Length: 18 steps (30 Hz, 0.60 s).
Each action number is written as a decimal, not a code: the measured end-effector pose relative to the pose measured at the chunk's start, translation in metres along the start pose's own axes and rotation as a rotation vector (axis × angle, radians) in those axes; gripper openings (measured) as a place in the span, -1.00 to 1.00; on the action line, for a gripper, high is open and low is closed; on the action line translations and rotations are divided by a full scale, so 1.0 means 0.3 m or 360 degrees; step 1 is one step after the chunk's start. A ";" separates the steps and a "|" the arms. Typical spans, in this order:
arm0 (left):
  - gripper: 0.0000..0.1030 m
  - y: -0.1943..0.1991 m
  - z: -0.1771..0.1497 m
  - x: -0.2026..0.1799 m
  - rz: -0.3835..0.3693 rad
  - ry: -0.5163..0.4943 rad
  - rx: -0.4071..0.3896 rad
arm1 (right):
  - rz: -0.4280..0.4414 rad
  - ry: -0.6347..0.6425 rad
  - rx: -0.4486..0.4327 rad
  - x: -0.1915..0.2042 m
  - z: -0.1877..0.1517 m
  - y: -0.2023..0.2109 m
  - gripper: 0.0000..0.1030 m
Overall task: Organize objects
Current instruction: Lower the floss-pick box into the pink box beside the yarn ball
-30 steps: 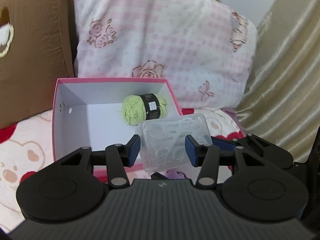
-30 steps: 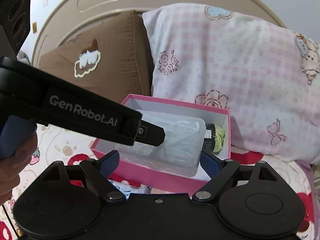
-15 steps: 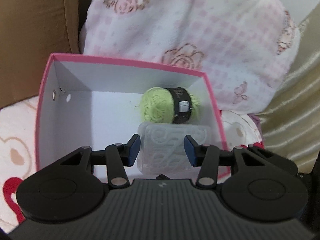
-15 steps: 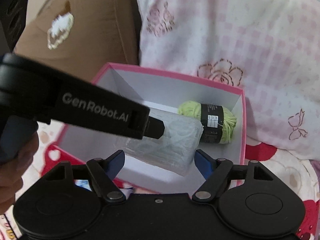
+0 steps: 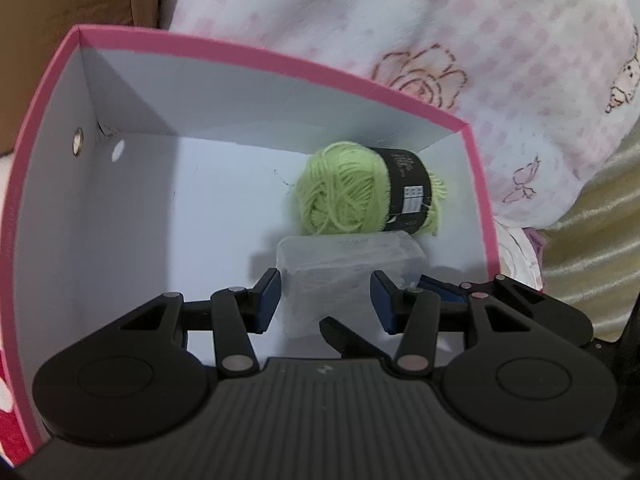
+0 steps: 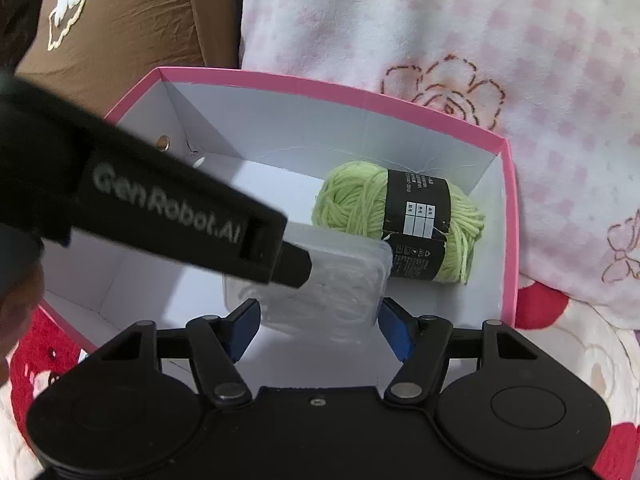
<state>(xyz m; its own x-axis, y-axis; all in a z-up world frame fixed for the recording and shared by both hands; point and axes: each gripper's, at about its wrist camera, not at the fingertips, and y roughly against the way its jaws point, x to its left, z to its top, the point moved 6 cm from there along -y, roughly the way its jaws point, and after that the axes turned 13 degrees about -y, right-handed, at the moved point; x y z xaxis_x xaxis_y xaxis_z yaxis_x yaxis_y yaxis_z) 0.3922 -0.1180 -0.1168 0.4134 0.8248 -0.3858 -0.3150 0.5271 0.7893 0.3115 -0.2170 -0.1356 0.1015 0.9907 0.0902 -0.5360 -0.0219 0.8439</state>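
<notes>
Pink box (image 5: 276, 58), white inside, stood on a patterned bedspread (image 6: 592, 344) before a pink checked pillow (image 5: 460, 24). Green yarn ball (image 5: 352, 188) lay at its back right corner. Left gripper (image 5: 326, 300) held a clear plastic case (image 5: 352, 276) inside the box, just in front of the yarn. Right gripper (image 6: 320, 332) had just been closing, its jaws flanking the case, contact unclear.

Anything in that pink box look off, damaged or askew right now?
Nothing serious. The yarn ball lies on its side in the pink box's far right corner, with a small tear in its black label. The clear plastic case hangs tilted between both grippers, left gripper and right gripper, beside the yarn. Nothing spilled.
</notes>
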 end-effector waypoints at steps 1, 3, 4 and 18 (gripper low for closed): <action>-0.07 -0.010 -0.002 0.005 -0.0001 0.0015 -0.0001 | -0.0005 0.0001 0.0006 -0.002 -0.003 -0.007 0.33; -0.07 -0.030 -0.007 0.014 0.0000 0.0035 0.0007 | -0.0010 -0.0009 0.0018 -0.005 -0.012 -0.017 0.29; -0.07 -0.038 -0.010 0.018 0.0003 0.0042 0.0014 | -0.0010 -0.0021 0.0023 -0.008 -0.017 -0.020 0.25; -0.13 -0.105 0.000 0.037 0.0091 0.0163 0.0066 | -0.0014 -0.0096 0.0027 -0.023 -0.044 -0.026 -0.09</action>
<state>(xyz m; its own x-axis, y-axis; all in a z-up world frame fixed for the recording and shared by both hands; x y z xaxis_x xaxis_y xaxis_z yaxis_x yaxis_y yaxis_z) 0.4067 -0.1252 -0.1459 0.3058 0.8708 -0.3849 -0.2989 0.4716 0.8296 0.3040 -0.2220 -0.1499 0.1571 0.9810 0.1139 -0.5207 -0.0158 0.8536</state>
